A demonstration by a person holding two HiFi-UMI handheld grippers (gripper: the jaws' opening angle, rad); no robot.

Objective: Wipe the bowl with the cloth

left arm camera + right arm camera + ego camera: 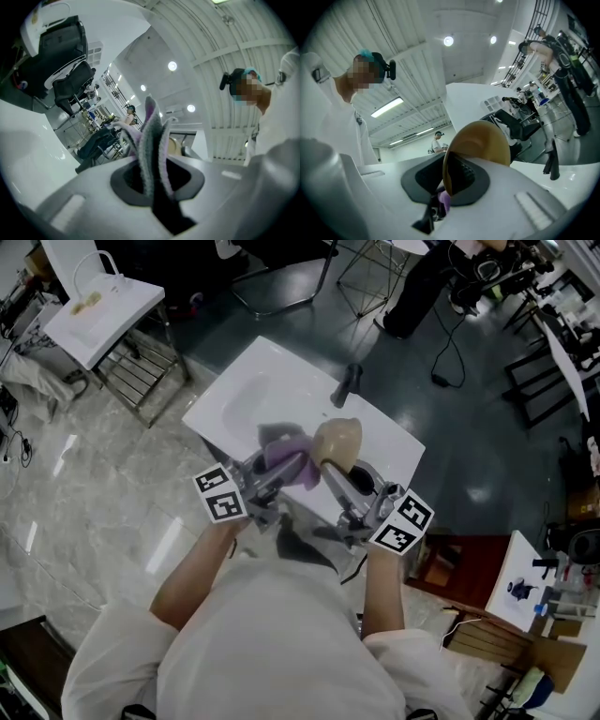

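Left tongs [154,183] are clamped on the purple-grey cloth [151,140], with its folds sticking up out of the jaws. Right tongs [449,180] are clamped on the rim of the tan bowl [485,140], one jaw inside and one outside. That edge grip likely leaves most of the bowl wall free for wiping. In the head view both are held in the air in front of the person's chest, over the white sink [234,404]. The bowl is tipped on edge and the cloth is at its left side, touching or just short of it, can't tell which. Can't tell which way the bowl's opening faces either. Probably the right hand steadies the bowl while the left rubs the cloth on it. Holding them over the sink may be to catch drips, a guess. The faucet [345,385] is just behind the bowl, apart from it. No readable writing: only black-and-white square patterns on the marker cubes [221,493], and no brand shows on the bowl, cloth or sink.
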